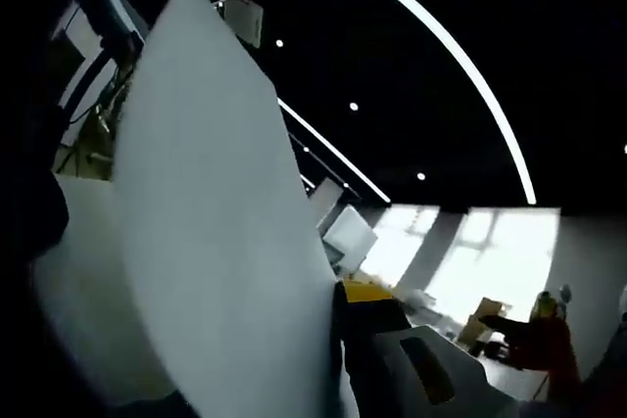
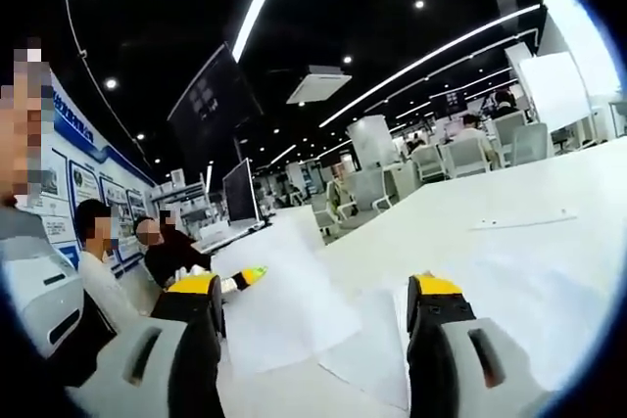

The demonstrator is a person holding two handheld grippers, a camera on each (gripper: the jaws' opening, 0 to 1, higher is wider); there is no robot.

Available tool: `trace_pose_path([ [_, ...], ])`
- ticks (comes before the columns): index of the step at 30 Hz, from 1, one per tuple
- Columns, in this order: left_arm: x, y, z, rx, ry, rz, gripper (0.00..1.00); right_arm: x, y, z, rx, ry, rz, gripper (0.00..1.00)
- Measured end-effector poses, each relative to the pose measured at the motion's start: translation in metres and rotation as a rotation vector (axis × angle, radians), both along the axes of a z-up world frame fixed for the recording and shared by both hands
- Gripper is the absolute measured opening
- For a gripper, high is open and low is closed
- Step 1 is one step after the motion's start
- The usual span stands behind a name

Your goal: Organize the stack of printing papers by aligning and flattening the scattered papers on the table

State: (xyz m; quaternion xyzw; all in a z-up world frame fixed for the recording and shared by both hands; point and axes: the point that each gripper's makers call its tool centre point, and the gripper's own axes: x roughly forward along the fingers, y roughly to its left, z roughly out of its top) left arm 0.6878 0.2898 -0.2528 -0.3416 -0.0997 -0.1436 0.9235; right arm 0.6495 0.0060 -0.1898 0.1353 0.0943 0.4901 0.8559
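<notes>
- I count one big paper sheet (image 1: 216, 242) at my left gripper.
- I count about three loose sheets (image 2: 284, 310) on one white table (image 2: 509, 193).
- Three seated people (image 2: 103, 271) sit at my left.

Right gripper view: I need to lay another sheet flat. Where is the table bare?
Bare white table lies beyond the lone flat sheet, up to the chairs. It is crowded near the right gripper: overlapping papers lie between and ahead of its open jaws.

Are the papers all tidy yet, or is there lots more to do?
Not tidy yet. Nothing looks lined up. In hand: the left tongs hold a white sheet lifted up in the air. Left to do: loose papers lie crooked on the white table in front of the open right tongs, plus one thin sheet farther away.
</notes>
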Motion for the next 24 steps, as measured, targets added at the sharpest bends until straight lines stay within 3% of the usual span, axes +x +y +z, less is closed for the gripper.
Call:
trace_pose_path([
  [12,-0.001,-0.004,-0.003,0.066,0.010,0.018,0.07,0.007,0.000,-0.003,-0.012,0.008,-0.005,0.73],
  [24,-0.003,-0.005,-0.001,0.042,-0.004,-0.003,0.07,0.013,-0.008,-0.007,-0.041,0.002,-0.049,0.73],
])
